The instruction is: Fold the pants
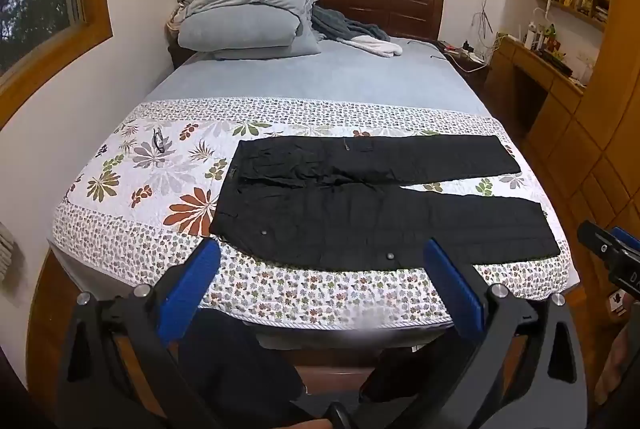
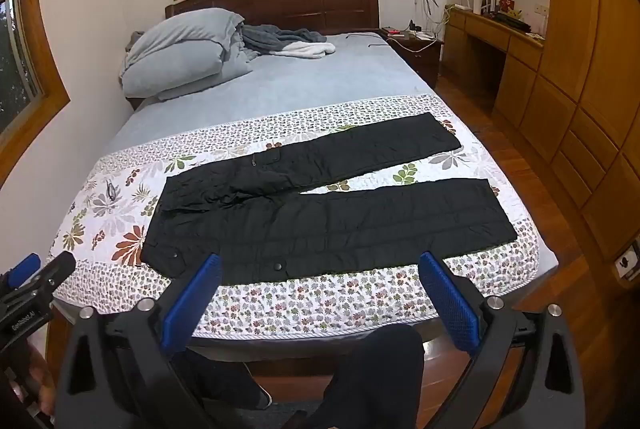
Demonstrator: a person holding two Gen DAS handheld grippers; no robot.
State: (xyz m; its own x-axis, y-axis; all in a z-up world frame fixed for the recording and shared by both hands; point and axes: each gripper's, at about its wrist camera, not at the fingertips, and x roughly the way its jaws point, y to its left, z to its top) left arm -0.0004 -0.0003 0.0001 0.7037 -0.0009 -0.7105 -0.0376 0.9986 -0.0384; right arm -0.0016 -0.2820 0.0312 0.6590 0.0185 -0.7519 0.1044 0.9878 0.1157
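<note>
On the floral quilted bed (image 1: 120,229), the black padded pants (image 1: 360,213) lie unfolded; both tools, left tool (image 1: 320,269) and right tool (image 2: 320,277), hover wide open, ready to grip one leg.

Readable text: "GenRobot.AI", white print on the black body of the left gripper (image 2: 24,271), at 8 o'clock in the right wrist view. Nothing else legible.

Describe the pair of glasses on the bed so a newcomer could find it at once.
Start at the bed and drop to the floral quilt across its foot. Left of the black pants, near the wall side, lie the glasses. They are the only thin, dark wire shape resting on the printed leaves.
</note>
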